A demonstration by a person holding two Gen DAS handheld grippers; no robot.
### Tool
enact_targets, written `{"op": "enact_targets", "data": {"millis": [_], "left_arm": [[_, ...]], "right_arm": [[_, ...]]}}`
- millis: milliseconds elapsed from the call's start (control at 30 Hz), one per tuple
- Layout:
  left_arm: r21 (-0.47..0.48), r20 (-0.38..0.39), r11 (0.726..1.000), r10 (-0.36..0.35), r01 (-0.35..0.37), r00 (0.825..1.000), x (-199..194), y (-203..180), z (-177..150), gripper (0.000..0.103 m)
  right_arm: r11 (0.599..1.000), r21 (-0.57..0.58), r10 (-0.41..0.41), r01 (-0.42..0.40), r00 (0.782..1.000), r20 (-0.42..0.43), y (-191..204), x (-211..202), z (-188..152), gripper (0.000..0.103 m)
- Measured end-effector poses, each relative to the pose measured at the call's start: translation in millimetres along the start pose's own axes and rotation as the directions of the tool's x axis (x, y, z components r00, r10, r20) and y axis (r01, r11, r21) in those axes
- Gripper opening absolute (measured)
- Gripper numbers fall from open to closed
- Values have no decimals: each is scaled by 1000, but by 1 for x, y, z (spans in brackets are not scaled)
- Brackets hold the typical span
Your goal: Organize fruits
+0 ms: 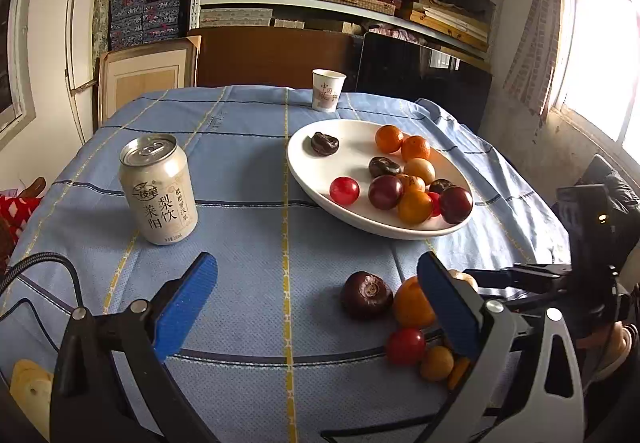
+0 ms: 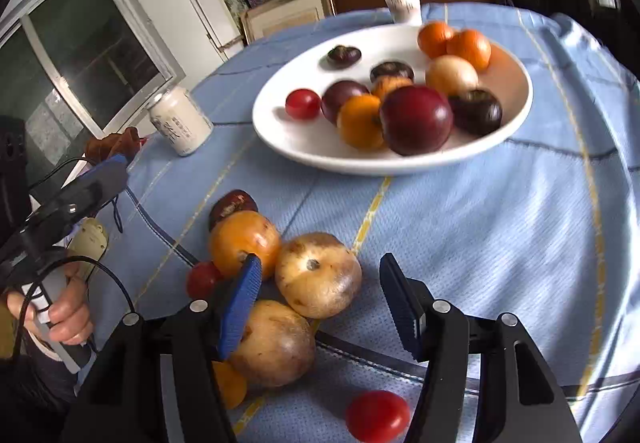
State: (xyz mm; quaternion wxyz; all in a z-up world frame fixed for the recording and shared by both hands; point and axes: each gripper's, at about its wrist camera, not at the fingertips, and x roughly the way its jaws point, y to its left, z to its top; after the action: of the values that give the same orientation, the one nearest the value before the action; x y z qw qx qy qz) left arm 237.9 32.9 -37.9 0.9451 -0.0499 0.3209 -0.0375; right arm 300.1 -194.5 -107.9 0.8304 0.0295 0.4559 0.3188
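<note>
A table draped in a pale blue cloth [image 1: 248, 227] with dark and yellow stripes fills the foreground. Behind it, metal shelves [image 1: 344, 3] hold stacked flat boxes in red, blue and woven tan patterns. A brown wooden panel [image 1: 272, 59] and a framed board [image 1: 148, 75] lean below the shelves. A bright window [image 1: 600, 59] on the right pours in daylight beside a patterned curtain [image 1: 536, 35]. The walls are white; a dark-paned window [image 2: 92, 51] is set in the left wall.
</note>
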Motion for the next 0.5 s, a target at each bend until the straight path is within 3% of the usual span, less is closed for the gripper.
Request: {"op": "enact_targets", "data": {"millis": [33,67,267,333,433,500], "left_arm": [[0,-1,1000,-1,1,1000,0,0,0,98],[1,-1,1000,-2,2,1000,0,-1,0,98],[-7,-1,1000,20,-20,1000,1,1,0,98],[-16,-11,1000,7,-7,1000,2,3,-1,98],[23,-68,996,-89,90,994,5,-3,-4,98],[66,-116,976,-199,208,973,5,-12,-8,98]], "right_arm": [[1000,-8,-3,3,1000,1,2,1,0,55],[1000,-6,11,-11,1000,-2,2,1,0,44],[1000,-13,7,-7,1000,-1,3,-2,1,42],[999,30,44,-45,998,35,-4,-14,3,42],[991,93,83,-94,989,120,-18,-37,7,42],[991,108,67,-85,985,158,-24,-47,7,42]]}}
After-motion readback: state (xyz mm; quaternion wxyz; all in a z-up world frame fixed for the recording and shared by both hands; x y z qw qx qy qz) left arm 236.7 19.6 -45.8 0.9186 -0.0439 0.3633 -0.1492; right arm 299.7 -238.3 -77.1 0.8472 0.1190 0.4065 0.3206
